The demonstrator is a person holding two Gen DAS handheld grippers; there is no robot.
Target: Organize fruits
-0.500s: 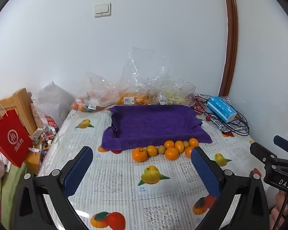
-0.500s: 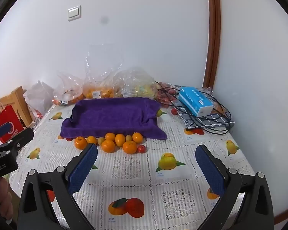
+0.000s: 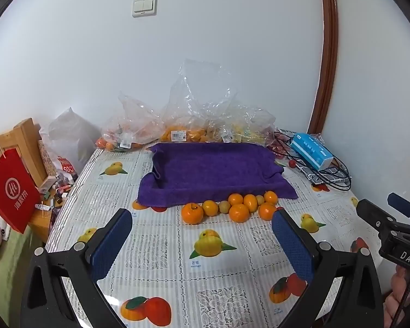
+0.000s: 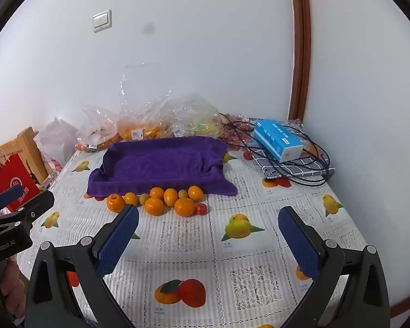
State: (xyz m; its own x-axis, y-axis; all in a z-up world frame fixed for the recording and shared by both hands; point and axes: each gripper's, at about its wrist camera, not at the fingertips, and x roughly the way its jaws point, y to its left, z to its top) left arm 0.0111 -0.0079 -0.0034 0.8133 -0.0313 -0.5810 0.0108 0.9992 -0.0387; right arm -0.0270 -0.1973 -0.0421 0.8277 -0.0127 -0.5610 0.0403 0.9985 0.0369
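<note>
bare tablecloth (image 3: 161,248) before oranges (image 3: 239,212); cables (image 4: 309,164) seemingly right.

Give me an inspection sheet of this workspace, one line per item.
Surface: table under a fruit-print cloth.
Job's things: loose oranges, two small greenish fruits and a small red fruit in front of the purple towel, which has nothing on it.
Clutter: fruit bags, blue box, checked cloth.
Grippers: left gripper and right gripper open, holding nothing.
Cables: black cable looped around the box.
Surroundings: white wall, light switch, red bag.
</note>
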